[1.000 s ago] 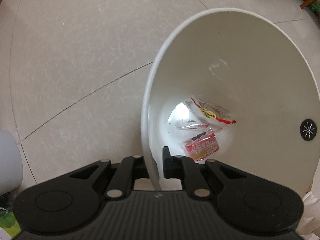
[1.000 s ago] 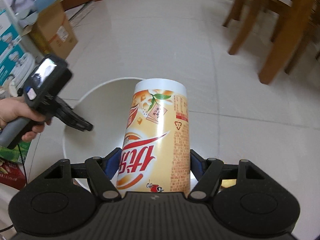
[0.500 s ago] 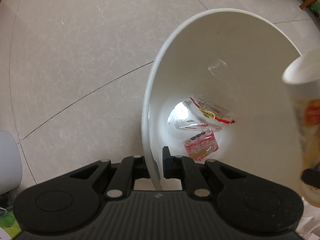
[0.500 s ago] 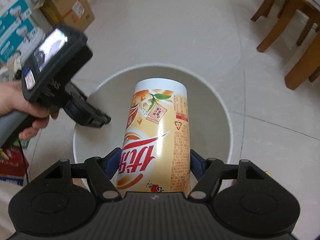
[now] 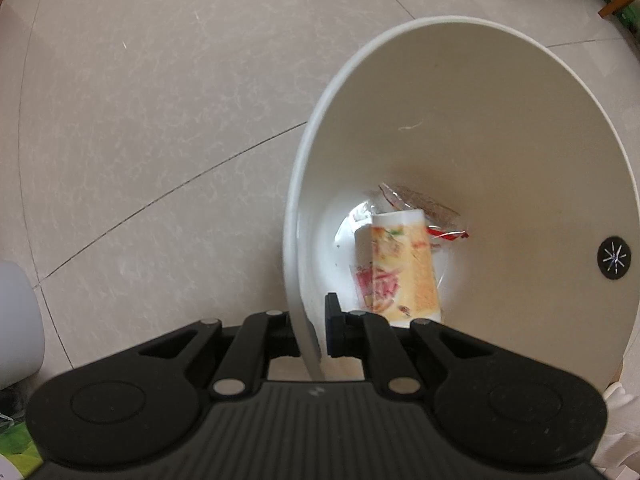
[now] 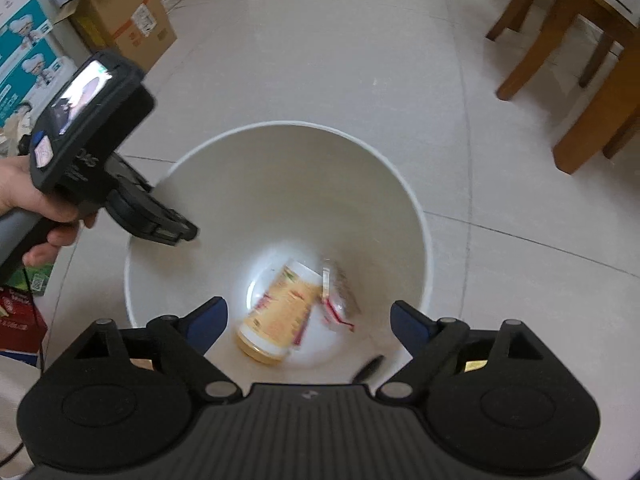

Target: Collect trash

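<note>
Where it lies in the bin [image 6: 408, 200] — orange cup [image 6: 280, 316], blurred.

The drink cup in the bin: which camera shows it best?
Right wrist view: the drink cup lies unobstructed, if blurred, on the white bin's floor beside wrappers. In the left wrist view the left gripper, clamped on the rim, hides its lower end.

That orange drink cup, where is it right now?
In both wrist views the orange drink cup lies at the bottom of the white bin, beside the snack wrappers.
</note>
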Available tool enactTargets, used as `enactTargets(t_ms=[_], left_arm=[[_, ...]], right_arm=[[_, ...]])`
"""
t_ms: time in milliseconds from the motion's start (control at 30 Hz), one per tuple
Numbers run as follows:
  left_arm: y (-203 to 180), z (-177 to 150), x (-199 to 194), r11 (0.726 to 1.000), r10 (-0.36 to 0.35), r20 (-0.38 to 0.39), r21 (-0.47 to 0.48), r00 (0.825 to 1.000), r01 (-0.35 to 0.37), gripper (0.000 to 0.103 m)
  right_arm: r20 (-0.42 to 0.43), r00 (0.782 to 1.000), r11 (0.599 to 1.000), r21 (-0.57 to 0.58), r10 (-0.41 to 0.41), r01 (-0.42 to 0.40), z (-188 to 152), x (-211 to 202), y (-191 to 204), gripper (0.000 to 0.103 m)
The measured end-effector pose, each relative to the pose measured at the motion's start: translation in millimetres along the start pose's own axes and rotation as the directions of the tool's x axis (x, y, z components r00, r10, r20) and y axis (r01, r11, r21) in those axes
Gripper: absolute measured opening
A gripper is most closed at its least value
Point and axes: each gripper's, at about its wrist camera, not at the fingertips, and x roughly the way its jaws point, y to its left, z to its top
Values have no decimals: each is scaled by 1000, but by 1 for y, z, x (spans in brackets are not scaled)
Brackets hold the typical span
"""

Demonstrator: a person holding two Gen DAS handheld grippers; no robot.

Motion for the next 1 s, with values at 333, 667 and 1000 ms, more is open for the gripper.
enactTargets(t_ms=[333, 667, 1000], left_arm=[[-1, -1, -2, 1000, 6, 4, 10, 1000, -6, 7], [-7, 0, -2, 999, 13, 20, 32, 1000, -14, 7], [-9, 0, 0, 998, -9, 14, 67, 1000, 8, 7]], right_arm=[[62, 993, 989, 119, -96, 88, -50, -27, -53, 93], [13, 976, 934, 290, -219, 206, -144, 20, -123, 101], [-64, 973, 892, 392, -220, 227, -195, 83, -161, 101]])
